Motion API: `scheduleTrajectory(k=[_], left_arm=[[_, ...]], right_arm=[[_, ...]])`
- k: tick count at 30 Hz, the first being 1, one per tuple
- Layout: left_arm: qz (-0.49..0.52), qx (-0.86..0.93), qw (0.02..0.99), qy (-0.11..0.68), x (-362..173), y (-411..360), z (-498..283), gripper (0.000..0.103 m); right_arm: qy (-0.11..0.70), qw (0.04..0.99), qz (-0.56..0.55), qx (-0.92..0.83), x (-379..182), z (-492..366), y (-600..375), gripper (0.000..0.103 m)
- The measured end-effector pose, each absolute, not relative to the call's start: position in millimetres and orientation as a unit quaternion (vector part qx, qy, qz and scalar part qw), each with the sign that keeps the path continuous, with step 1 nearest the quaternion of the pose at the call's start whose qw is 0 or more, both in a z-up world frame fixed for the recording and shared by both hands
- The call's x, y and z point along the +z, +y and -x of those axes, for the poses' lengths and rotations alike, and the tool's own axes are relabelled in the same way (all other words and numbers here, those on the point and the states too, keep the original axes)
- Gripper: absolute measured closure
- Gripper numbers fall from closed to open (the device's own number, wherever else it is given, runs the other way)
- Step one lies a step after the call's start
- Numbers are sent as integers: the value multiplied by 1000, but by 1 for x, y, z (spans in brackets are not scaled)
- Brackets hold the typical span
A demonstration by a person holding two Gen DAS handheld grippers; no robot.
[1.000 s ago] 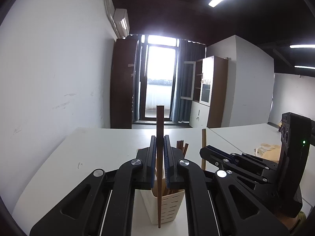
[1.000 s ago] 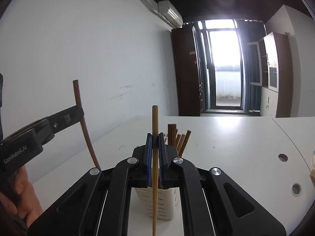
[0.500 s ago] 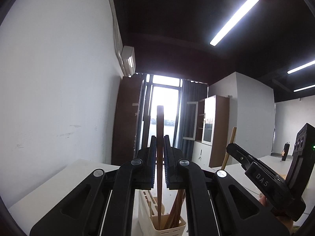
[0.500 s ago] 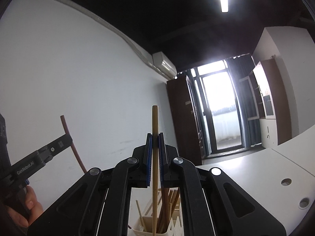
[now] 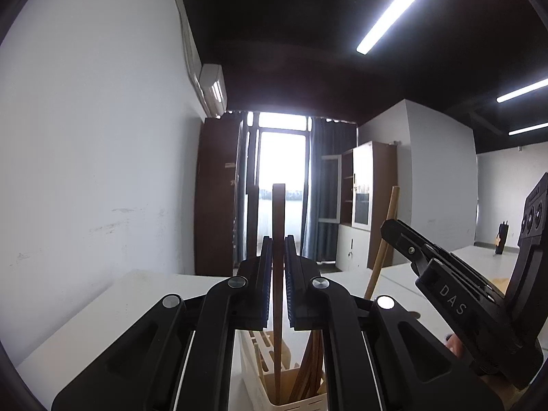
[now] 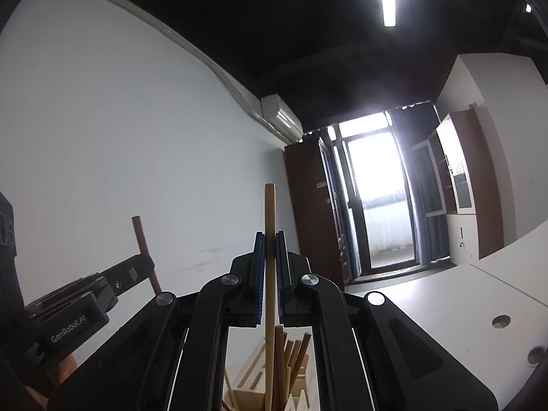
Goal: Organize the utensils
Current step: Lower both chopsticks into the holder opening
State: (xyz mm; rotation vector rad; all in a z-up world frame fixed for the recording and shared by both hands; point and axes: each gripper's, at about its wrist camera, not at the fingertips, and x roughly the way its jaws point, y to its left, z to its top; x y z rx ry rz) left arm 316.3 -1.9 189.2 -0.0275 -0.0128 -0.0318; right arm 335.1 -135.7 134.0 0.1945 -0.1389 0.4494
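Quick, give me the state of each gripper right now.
Left gripper: closed on a dark chopstick, upright over the holder.
Right gripper: closed on a light chopstick, also upright.

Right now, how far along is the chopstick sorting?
Done: several chopsticks already stand in the cream holder. In hand: the left gripper clamps a dark brown chopstick, the right gripper a lighter bamboo chopstick, both upright above the holder. Left: lowering and releasing them.
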Motion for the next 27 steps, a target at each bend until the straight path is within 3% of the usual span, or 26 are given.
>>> scheduleTrajectory(k=[27], left_arm=[[4, -36, 993, 114, 146, 23, -340, 96]], right_arm=[[22, 970, -30, 239, 105, -341, -120, 96]])
